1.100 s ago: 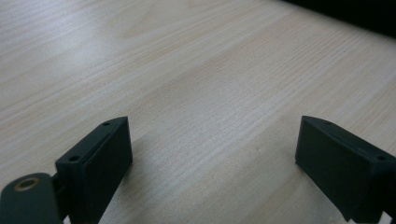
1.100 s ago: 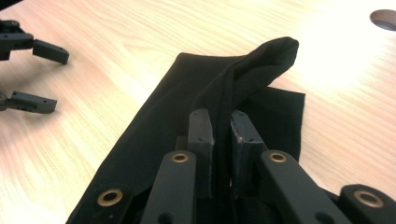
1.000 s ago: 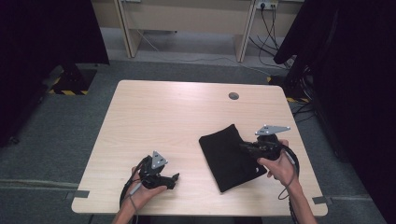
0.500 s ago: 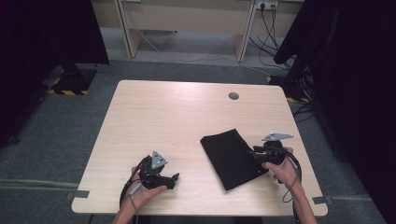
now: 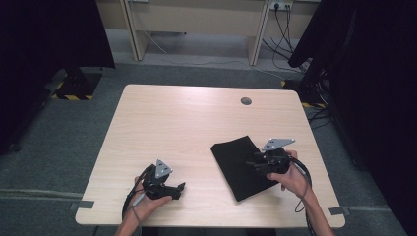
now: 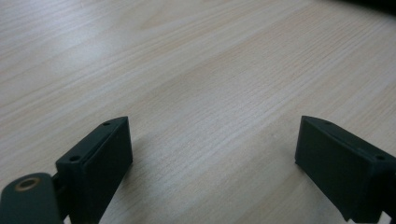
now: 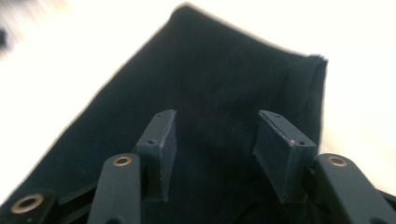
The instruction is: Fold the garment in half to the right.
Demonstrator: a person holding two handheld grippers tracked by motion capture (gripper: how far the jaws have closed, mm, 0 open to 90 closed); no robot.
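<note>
While the left claw (image 5: 178,187) rests wide open on the bare counter (image 5: 177,123), clear of the work, the folded black cloth (image 5: 236,164) lies flat at the counter's right front. The right claw (image 5: 252,164), jaws just opening and gripping nothing, sits over its right edge. Spread them fully and lift straight off, I'd judge, so the fold isn't dragged.

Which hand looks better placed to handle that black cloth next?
Right. The right claw sits over the black cloth, jaws just opened, nothing pinched. The left claw rests open on bare table, apart from it.
</note>
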